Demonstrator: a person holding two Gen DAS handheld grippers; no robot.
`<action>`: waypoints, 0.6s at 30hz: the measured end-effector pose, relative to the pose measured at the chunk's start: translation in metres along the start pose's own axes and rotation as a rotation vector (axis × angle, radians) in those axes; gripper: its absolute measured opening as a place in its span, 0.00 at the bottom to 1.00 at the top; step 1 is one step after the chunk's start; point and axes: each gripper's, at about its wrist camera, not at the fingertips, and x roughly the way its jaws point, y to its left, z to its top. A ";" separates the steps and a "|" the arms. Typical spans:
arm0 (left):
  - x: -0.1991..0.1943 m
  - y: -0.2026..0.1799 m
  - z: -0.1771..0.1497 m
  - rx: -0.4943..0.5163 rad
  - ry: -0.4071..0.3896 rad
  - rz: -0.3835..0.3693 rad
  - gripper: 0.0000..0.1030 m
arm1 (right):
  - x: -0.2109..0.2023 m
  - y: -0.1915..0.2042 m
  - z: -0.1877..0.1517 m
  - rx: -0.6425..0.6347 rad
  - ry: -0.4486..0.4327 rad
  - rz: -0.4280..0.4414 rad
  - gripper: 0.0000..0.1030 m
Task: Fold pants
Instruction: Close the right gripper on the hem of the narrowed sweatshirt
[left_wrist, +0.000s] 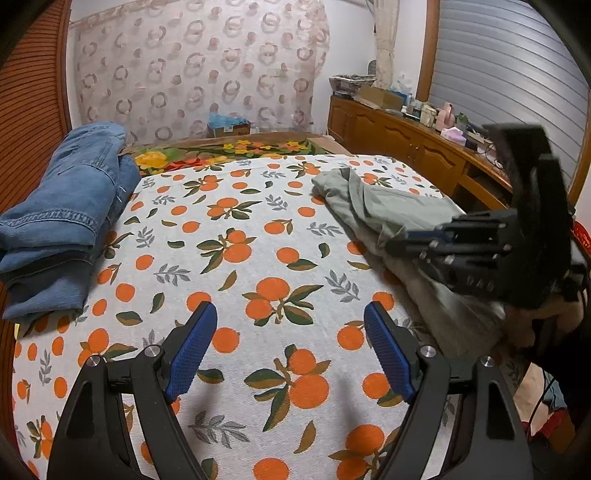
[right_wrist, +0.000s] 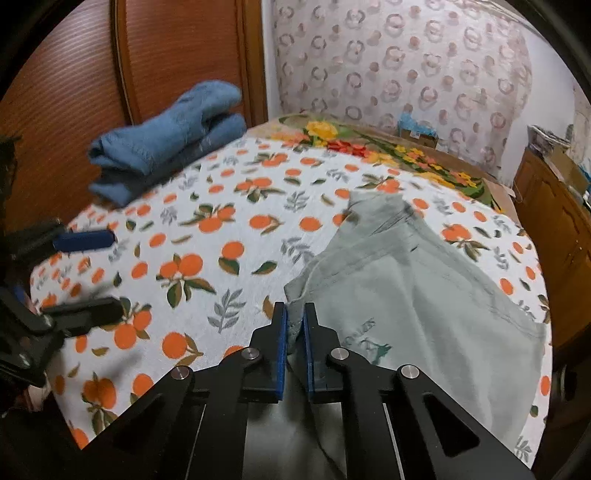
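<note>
Grey-green pants (right_wrist: 417, 280) heaped on the orange-print bedspread (right_wrist: 207, 258), one bunched edge pinched tight in the right gripper (right_wrist: 294, 325), likely for dragging out flat. Left gripper (left_wrist: 290, 332) beside it, spread wide over bare cloth, holding nothing, probably waiting to take a corner. Folded jeans (left_wrist: 70, 206) parked far left.

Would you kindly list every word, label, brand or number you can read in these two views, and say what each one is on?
No text here can be read for certain.
Grey-green pants: a dark green printed mark near the right gripper, too blurred and creased to read.
Boxes and bottles on the wooden sideboard: any labels are too small to read.
Folded jeans and orange-print bedsheet: no lettering visible.
</note>
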 end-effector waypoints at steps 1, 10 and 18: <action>0.000 -0.001 0.000 0.002 0.001 -0.001 0.80 | -0.005 -0.003 0.001 0.011 -0.015 0.005 0.07; 0.004 -0.009 0.000 0.013 0.008 -0.010 0.80 | -0.030 -0.018 0.000 0.036 -0.077 -0.010 0.05; 0.006 -0.021 0.009 0.039 -0.003 -0.025 0.80 | -0.044 -0.047 0.000 0.073 -0.093 -0.084 0.05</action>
